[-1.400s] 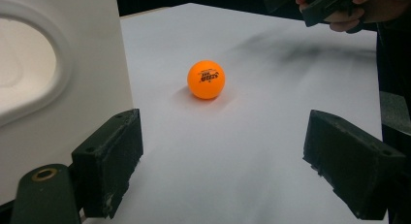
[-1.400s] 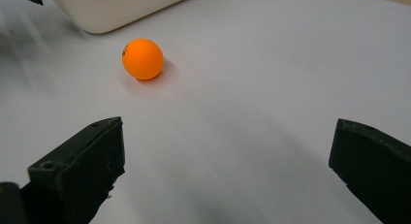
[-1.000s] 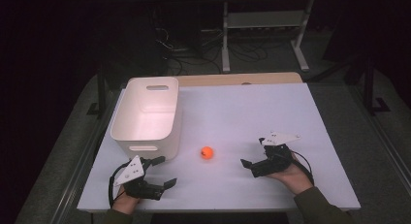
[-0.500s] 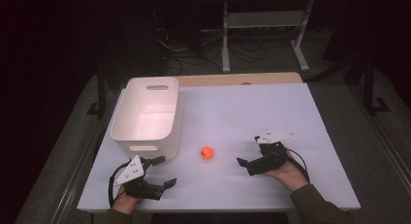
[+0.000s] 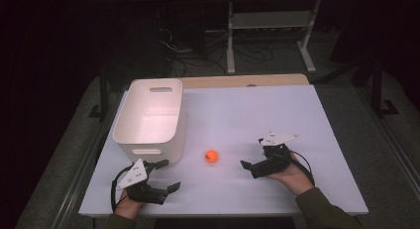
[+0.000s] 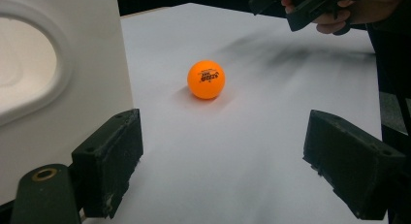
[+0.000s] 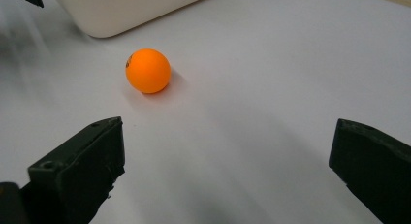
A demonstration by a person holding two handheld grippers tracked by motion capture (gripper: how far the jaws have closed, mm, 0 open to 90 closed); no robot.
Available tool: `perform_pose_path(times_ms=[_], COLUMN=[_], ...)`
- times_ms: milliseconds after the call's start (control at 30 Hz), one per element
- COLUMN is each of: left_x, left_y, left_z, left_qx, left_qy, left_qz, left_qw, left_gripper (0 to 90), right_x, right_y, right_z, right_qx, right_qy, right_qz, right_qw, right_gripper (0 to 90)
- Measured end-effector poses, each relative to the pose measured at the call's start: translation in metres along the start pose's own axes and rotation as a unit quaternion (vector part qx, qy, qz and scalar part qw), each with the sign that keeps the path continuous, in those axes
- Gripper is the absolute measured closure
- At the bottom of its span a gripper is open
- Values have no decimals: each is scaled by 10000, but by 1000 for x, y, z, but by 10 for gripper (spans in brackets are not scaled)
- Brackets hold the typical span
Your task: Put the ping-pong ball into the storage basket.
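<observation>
Orange ball's (image 6: pixel 206 79) black lettering unreadable

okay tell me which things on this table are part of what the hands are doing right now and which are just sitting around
In the job:
orange ball, loose on the table
right gripper, open, aimed at the ball
left gripper, open, also facing it
white bin, probably where the ball goes

Just sitting around:
metal stand behind the table
cables on the floor
</observation>
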State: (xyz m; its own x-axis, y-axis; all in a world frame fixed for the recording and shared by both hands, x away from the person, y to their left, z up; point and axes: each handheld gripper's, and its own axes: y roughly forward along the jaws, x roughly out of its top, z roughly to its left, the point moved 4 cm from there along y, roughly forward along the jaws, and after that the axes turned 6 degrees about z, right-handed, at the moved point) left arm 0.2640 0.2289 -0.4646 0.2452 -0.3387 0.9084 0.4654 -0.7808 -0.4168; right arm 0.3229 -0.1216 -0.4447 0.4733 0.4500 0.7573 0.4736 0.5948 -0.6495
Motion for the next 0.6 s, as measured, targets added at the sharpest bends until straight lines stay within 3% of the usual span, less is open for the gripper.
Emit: perform_pose_path(times_ms=[600], left_x=[0], left_y=[0], left_z=[0], left_qx=[-8], left_qy=[-4], left_qz=[11], left_qw=[10000], left_gripper=[140], right_x=[7], right_y=[6], right_z=[0], right_qx=[38], right_qy=[-28], right_qz=[-2], right_qw=[10000], right_gripper=[0])
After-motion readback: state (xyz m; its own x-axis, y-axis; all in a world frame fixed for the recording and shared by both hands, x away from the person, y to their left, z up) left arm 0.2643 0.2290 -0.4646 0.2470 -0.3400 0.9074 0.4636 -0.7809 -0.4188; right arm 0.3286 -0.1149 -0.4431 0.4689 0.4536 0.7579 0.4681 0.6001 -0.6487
